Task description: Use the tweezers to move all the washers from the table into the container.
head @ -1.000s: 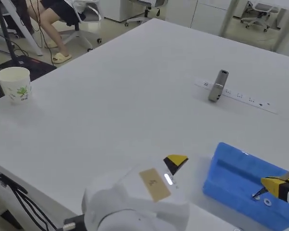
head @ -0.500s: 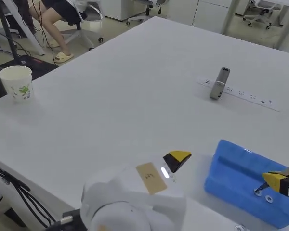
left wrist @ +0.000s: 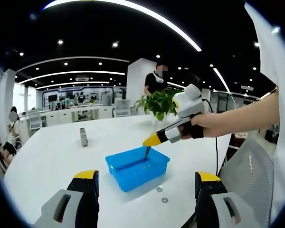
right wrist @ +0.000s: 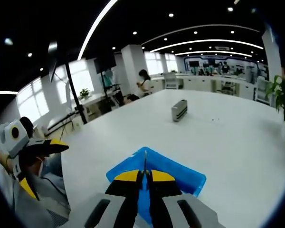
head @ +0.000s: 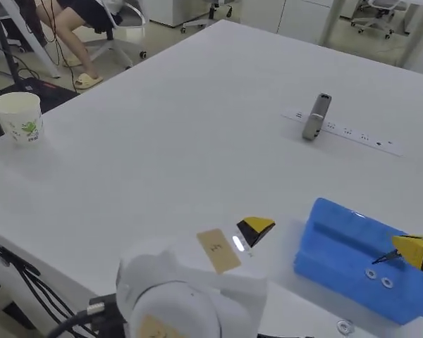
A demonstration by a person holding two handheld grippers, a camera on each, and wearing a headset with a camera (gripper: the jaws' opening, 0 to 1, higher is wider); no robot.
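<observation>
A blue container (head: pixel 338 246) stands at the near right of the white table, with two washers (head: pixel 371 273) on its floor. My right gripper (head: pixel 417 251) is shut on thin tweezers (head: pixel 385 258), whose tip hangs just above the container's inside. From the right gripper view the tweezers (right wrist: pixel 145 163) point down into the container (right wrist: pixel 183 176) between the shut jaws of the right gripper (right wrist: pixel 145 176). A loose washer (head: pixel 344 327) lies on the table in front of the container. My left gripper (head: pixel 252 231) hovers left of the container; its jaws stand wide apart and empty around the left gripper (left wrist: pixel 147 176) midpoint.
A grey cylindrical device (head: pixel 315 116) lies on a white power strip (head: pixel 352 133) farther back. A paper cup (head: pixel 17 117) stands at the table's left edge. Two washers (left wrist: pixel 158 189) lie on the table near the container (left wrist: pixel 128 172). Office chairs and a person are beyond the table.
One washer lay in the container before; now two lie there. The tweezers' tip has risen slightly from the container floor. The head camera shifted a little.
</observation>
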